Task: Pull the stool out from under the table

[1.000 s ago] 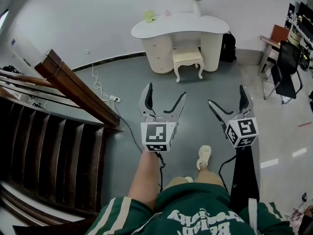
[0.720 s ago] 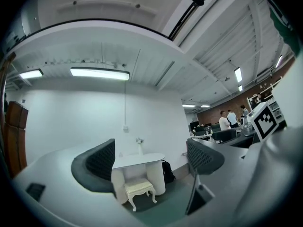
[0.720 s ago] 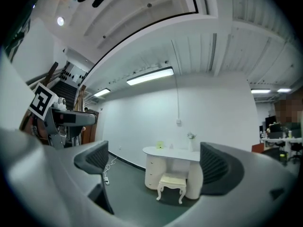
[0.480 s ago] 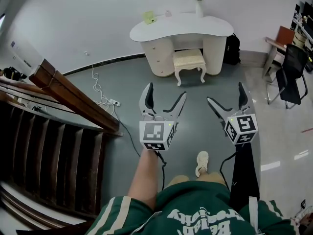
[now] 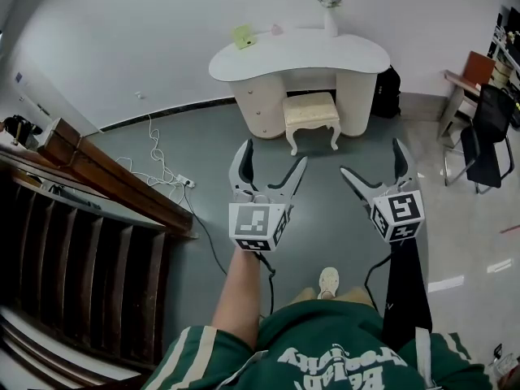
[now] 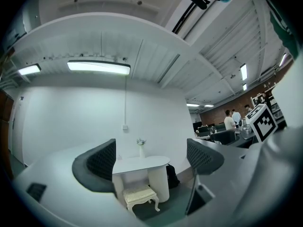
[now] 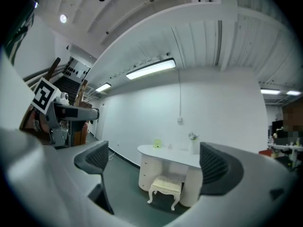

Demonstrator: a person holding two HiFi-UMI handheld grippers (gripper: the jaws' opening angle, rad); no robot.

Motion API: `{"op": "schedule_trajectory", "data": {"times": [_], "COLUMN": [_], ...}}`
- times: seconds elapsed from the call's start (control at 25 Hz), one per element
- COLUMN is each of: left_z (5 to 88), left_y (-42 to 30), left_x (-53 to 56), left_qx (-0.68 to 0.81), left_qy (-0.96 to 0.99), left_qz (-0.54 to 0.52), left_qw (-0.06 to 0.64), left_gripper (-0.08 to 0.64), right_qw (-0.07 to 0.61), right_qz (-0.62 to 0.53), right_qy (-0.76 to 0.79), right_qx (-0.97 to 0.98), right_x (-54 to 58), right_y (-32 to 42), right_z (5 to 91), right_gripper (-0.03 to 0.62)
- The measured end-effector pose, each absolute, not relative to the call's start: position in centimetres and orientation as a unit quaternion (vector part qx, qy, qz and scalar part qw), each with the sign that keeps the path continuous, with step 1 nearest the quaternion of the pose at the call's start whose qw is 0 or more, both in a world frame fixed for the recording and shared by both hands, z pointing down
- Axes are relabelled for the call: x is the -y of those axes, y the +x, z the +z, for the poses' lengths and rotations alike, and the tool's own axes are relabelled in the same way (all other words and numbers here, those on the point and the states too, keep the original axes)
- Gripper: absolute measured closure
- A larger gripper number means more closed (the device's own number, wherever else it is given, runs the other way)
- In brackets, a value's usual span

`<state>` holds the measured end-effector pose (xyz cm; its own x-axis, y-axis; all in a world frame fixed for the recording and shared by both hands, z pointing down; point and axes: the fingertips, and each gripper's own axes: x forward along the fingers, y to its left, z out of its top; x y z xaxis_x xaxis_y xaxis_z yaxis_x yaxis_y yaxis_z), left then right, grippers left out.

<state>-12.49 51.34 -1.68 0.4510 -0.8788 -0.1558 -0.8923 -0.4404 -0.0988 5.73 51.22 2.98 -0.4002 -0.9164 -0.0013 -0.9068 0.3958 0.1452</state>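
**Closing in on the stool, both tongs empty**
Over the last second the white tabletop and the stool tucked partly beneath it have grown slightly at upper centre of the head view, so the person is probably approaching, not yet pulling. The left tongs and right tongs gape wide, holding nothing, with the stool well beyond them.
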Motion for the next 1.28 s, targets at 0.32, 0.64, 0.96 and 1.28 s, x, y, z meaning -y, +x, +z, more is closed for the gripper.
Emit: {"op": "schedule_trajectory", "data": {"times": [0.32,0.64,0.96,1.28], "left_z": [-0.6,0.3,0.4,1.0], "left_y": [-11.0,-8.8,-8.0,-9.4], "left_x": [-44.7,-39.9,-37.2,-34.9], "left_qx": [-0.546,-0.539,-0.545,-0.557], "left_qy": [-0.834,-0.839,-0.835,-0.828], "left_qz": [0.03,0.017,0.019,0.019], "left_qw": [0.073,0.069,0.067,0.058], "left_gripper": [0.106,0.106,0.106,0.106], "right_qw": [0.053,0.052,0.026,0.012], "right_qz": [-0.054,-0.044,-0.036,-0.033], "right_qy": [0.527,0.523,0.518,0.511], "right_qx": [0.846,0.85,0.854,0.859], "right_x": [-43.9,-38.7,-36.0,-33.3], "right_y": [7.6,9.8,11.0,10.2], "right_z": [4.5,5.3,4.8,5.1], "right_gripper": [-0.006,-0.005,-0.005,-0.005]}}
